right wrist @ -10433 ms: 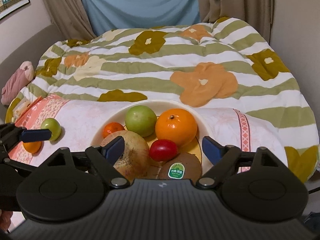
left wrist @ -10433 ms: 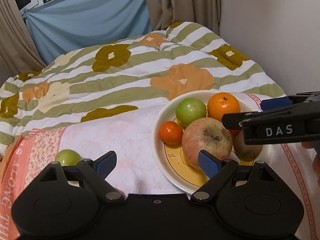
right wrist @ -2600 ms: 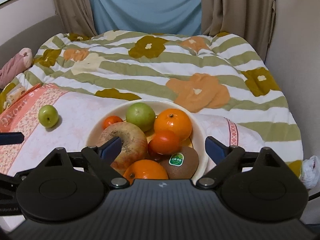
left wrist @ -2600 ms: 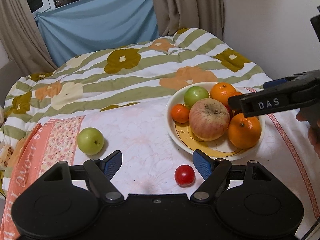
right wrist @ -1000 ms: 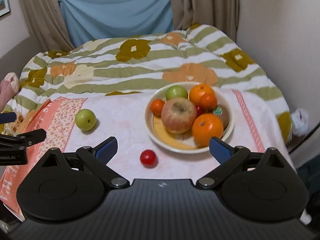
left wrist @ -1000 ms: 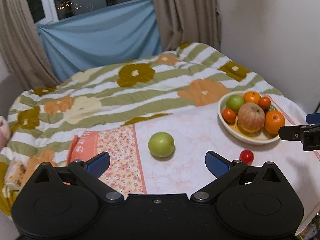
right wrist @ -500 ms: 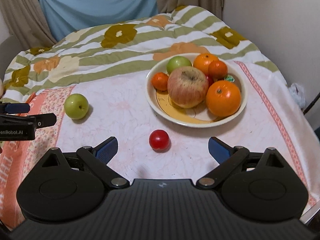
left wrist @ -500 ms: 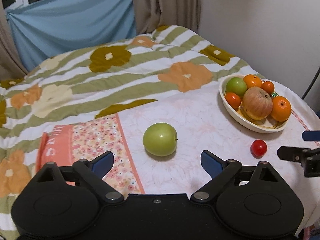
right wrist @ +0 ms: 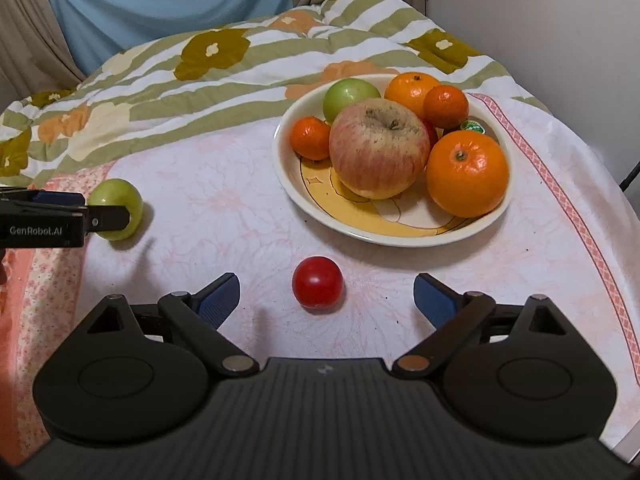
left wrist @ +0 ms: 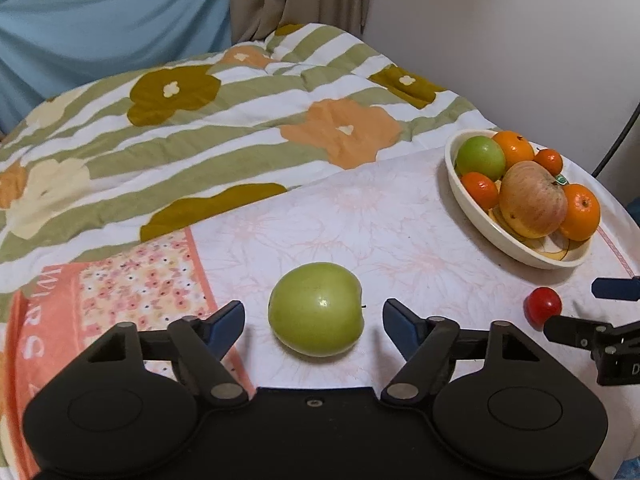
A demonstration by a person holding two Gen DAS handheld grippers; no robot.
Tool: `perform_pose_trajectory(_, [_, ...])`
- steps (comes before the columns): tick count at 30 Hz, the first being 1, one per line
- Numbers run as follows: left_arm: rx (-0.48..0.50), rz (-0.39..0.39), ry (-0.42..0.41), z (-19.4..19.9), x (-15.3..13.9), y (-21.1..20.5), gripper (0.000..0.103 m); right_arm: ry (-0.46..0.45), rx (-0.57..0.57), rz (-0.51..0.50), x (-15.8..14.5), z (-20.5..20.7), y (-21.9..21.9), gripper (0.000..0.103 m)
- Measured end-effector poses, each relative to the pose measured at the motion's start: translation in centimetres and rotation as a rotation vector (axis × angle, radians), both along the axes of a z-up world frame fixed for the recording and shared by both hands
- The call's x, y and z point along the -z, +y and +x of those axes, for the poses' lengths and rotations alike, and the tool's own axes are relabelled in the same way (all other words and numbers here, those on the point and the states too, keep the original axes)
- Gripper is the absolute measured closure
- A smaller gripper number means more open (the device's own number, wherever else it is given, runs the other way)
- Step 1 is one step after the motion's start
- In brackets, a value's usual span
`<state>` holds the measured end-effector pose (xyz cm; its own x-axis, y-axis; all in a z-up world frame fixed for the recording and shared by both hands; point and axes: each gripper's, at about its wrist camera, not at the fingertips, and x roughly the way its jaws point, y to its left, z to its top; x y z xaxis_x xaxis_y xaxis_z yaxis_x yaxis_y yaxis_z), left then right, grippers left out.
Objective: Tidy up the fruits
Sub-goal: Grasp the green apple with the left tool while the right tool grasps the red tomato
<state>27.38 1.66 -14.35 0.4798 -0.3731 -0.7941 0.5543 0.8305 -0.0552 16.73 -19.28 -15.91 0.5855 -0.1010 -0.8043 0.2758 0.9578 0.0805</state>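
Two fruits lie loose on the pale cloth (right wrist: 224, 184): a green apple (left wrist: 316, 309) between the closing jaws of the left gripper (left wrist: 314, 324), pads not yet touching it, and a tomato (right wrist: 318, 287) between the spread jaws of the right gripper (right wrist: 326, 300), untouched. Nearby stands the bowl (right wrist: 320, 216), heaped with an apple, oranges and more
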Motion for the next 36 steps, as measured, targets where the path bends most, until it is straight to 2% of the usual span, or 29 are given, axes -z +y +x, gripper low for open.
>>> perform_pose_trajectory(8, [-0.007,-0.022,0.021,0.8,0.7,-0.1,0.034,0.017,0.002,0.003,0.8,0.6,0.0,0.000])
perform_pose_trajectory(11, [-0.006,-0.028,0.028,1.1,0.9,-0.1,0.043,0.019,-0.001,0.000,0.8,0.8,0.1,0.000])
perform_pose_trajectory(20, [0.014,0.000,-0.001,0.4,0.8,-0.4,0.043,0.034,-0.013,-0.019,1.5,0.8,0.3,0.009])
perform_pose_trajectory(24, [0.023,0.014,-0.016,-0.2,0.6,-0.5,0.043,0.039,-0.034,-0.033,1.9,1.2,0.4,0.021])
perform_pose_trajectory(32, [0.028,0.036,-0.030,-1.3,0.3,-0.8,0.043,0.045,-0.083,-0.047,2.3,2.0,0.9,0.039])
perform_pose_trajectory(34, [0.026,0.039,-0.034,-1.5,0.1,-0.8,0.043,0.050,-0.094,-0.058,2.3,2.2,1.2,0.047])
perform_pose_trajectory(36, [0.022,0.041,-0.038,-1.7,-0.1,-0.8,0.043,0.055,-0.106,-0.079,2.3,2.2,1.5,0.050])
